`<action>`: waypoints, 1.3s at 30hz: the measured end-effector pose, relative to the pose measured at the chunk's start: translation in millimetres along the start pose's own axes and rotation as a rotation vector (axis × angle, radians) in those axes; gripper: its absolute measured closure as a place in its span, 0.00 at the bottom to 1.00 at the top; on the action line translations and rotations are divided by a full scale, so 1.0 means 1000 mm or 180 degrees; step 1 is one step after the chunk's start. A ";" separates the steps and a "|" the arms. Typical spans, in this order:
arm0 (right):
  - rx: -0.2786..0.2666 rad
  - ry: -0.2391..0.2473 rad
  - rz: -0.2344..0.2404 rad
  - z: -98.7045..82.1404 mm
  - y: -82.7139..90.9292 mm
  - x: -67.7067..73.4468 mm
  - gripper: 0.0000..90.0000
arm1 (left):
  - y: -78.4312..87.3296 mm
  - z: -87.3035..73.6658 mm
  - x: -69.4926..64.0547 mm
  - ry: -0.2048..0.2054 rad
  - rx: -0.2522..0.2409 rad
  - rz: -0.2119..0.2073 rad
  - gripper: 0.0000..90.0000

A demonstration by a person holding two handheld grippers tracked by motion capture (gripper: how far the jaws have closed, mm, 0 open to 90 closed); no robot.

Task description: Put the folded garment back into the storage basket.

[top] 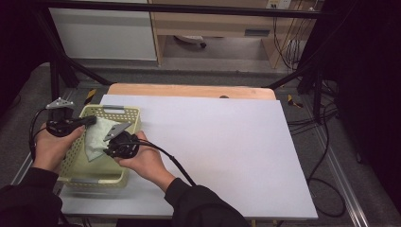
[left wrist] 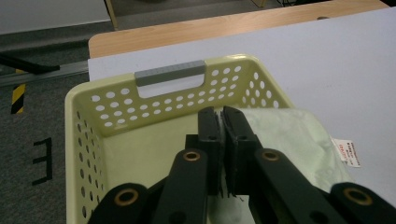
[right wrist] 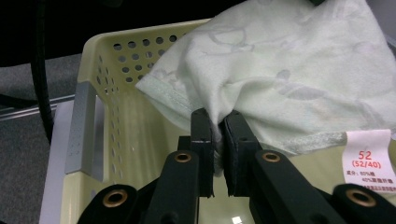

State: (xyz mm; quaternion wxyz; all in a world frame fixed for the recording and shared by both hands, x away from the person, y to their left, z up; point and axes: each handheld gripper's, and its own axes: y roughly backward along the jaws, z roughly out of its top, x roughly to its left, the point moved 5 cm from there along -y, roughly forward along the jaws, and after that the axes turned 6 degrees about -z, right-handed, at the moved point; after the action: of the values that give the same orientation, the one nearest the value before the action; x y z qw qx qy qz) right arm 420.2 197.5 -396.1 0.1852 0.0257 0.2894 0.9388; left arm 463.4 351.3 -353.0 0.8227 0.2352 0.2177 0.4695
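The scene is taken from above the person's side, looking forward and down across the white-covered table (top: 213, 142), floor and shelving seen beyond. The left gripper view is set close, looking along closed black jaws into the pale yellow perforated plastic basket (left wrist: 93, 140) toward its grey handle. The right gripper view is closer still, aimed into that basket (right wrist: 107, 65) at the pale green patterned cloth (right wrist: 289, 70). Basket (top: 130, 113) and cloth (top: 97, 137) are shared by all three views.
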 end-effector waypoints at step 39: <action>0.0167 0.0054 -0.0231 -0.017 0.002 -0.002 0.53 | -0.033 -0.009 0.005 0.0042 -0.0284 0.0075 0.62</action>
State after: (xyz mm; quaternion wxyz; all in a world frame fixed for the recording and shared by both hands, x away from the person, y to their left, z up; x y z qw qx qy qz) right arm 418.3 186.2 -409.0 0.2159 0.0121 0.3162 0.9237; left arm 482.5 342.8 -380.6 0.8253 0.1978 0.1992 0.4900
